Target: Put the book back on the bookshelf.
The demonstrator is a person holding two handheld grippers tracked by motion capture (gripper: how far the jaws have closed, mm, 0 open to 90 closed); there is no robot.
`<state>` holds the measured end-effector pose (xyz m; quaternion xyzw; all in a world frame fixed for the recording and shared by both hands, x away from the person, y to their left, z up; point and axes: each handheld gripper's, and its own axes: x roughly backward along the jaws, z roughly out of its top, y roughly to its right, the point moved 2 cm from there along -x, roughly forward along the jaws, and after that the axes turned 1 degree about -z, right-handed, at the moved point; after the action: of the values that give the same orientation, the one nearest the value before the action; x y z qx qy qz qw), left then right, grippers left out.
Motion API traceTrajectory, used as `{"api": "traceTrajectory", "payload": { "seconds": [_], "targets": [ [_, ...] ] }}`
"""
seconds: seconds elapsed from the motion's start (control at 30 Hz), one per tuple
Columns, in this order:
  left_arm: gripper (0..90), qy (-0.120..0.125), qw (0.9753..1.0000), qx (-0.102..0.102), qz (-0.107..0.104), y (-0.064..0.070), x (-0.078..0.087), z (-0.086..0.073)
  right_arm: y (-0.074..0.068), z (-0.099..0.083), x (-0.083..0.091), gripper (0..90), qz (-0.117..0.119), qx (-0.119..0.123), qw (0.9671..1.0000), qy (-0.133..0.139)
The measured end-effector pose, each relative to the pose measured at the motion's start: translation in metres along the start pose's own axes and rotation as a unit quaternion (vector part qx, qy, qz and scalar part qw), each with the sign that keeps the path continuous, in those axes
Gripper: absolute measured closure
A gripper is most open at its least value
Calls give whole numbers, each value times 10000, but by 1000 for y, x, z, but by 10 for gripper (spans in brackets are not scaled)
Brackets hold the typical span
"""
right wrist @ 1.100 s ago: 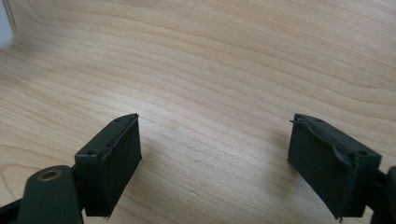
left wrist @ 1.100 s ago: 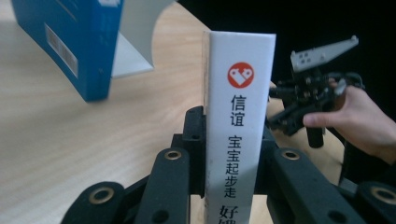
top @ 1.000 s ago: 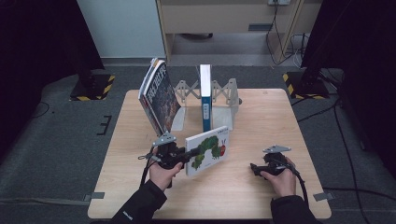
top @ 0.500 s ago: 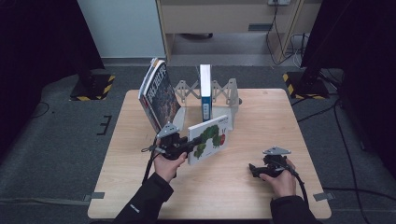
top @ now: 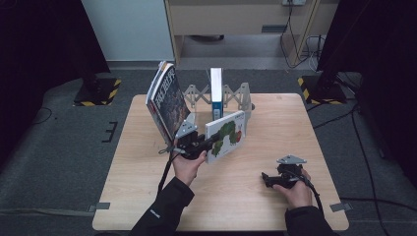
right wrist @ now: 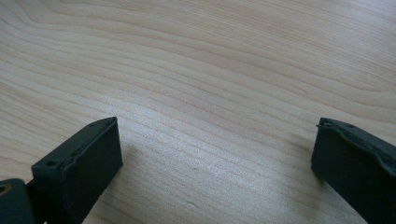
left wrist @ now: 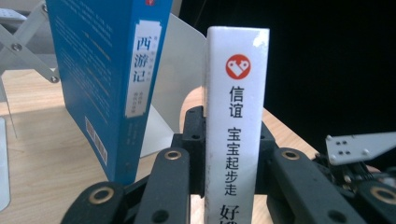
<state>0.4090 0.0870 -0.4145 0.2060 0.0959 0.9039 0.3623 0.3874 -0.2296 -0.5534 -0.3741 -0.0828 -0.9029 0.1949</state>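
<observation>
picture book [top: 227, 137] | clamped upright in left tongs [top: 209, 142] | right tongs [top: 268, 180] agape over table [top: 147, 196]

lab | black curtains [top: 44, 54] | hazard-taped stand feet [top: 96, 92] | lone wooden table [top: 147, 196] | grey carpet [top: 59, 162]

Light wooden tabletop [top: 147, 196], grey folding book rack [top: 236, 96] at its far edge, blue book [top: 216, 91] upright in it, dark-covered book [top: 167, 101] leaning left beside it
</observation>
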Motion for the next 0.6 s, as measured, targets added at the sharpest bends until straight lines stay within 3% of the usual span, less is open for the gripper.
{"api": "traceTrajectory", "payload": {
  "seconds": [0.17, 0.5, 0.6],
  "targets": [
    [744, 73, 9998, -98, 146, 1, -8, 5, 0, 0, 0, 20, -1, 1, 10000, 0],
    [744, 253, 9992, 81, 292, -4, -25, 3, 0, 0, 0, 19, -1, 0, 10000, -2],
    [744, 262, 9991, 35, 340, -3, -31, 2, 0, 0, 0, 19, 0, 5, 10000, 0]
  ]
}}
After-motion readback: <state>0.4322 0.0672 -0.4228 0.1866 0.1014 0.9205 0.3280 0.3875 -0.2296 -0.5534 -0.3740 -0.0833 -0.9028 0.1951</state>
